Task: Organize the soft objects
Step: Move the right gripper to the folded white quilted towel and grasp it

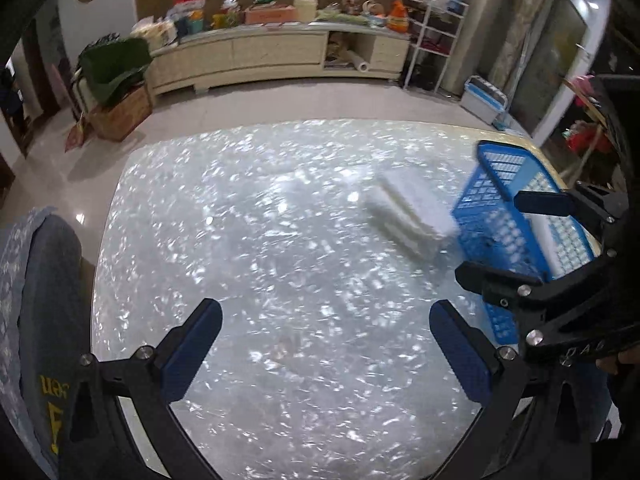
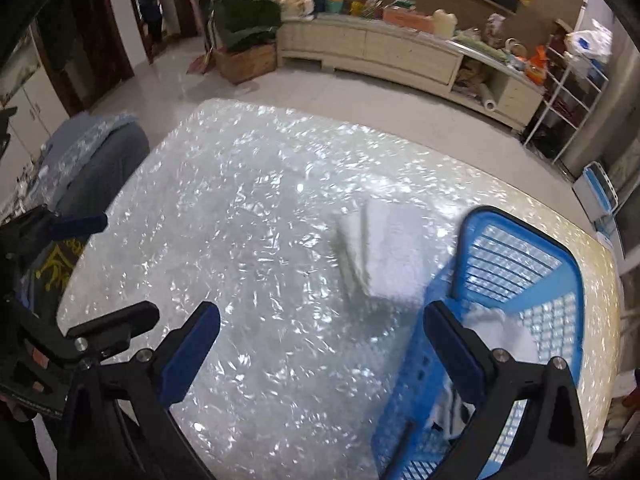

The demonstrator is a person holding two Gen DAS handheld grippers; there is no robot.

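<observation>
The folded white towel stack (image 1: 408, 216) lies on the pearlescent tabletop (image 1: 280, 280), at 2 o'clock from the left gripper (image 1: 326, 348) and touching the near wall of the blue plastic basket (image 1: 508, 216) at its right. In the right wrist view the same stack (image 2: 384, 252) sits at 1 o'clock from the right gripper (image 2: 322, 350), just beside the basket (image 2: 520, 264), which already contains white cloth (image 2: 508, 336).

Left gripper: jaws fully apart, nothing between them, bare tabletop below. Right gripper: jaws apart, nothing clamped; its right finger overlaps the basket's near rim in view.

A grey-blue garment with yellow print (image 1: 44, 320) hangs over the table edge at 9 o'clock. Beyond the table at 12 o'clock stands a low cream cabinet (image 1: 280, 52) loaded with clutter; a white wire rack (image 1: 432, 40) stands at its right end.
</observation>
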